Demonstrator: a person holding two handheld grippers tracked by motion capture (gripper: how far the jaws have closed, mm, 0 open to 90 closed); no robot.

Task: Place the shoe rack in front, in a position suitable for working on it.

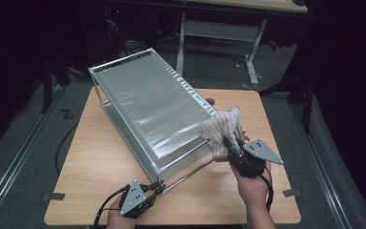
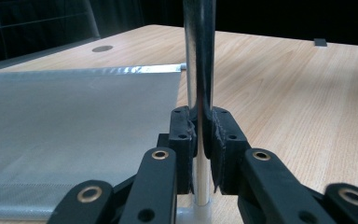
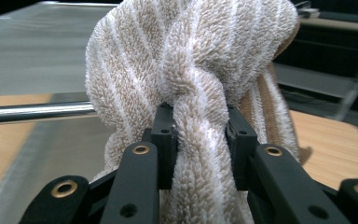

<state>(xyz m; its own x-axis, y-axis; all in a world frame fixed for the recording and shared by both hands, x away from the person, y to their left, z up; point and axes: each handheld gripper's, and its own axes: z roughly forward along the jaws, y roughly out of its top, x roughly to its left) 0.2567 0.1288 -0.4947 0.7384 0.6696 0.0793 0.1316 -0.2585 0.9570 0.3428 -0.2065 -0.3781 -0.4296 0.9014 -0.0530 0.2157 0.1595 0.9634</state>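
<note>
Right now my right claw (image 1: 227, 143) is pinching a striped towel (image 1: 223, 127), beige and white, with a thick twisted fold of it squeezed between the two jaws, as the right gripper view shows (image 3: 200, 135). I have the towel bunched up against the near right end of a metal rack (image 1: 143, 95), just above the rack's shiny front bars, over the right half of the counter (image 1: 95, 157). The rack sits slantwise across the counter, its mesh top running from the far left corner toward the middle of the near side. My left claw (image 1: 158, 187) is down by the counter's near edge, pressed tight on the rack's upright metal post (image 2: 199, 70) at its nearest corner; in the left gripper view the post stands between the jaws with both pads (image 2: 182, 135) against it. Beside that post I see the grey mesh shelf (image 2: 74, 126) lying level.
</note>
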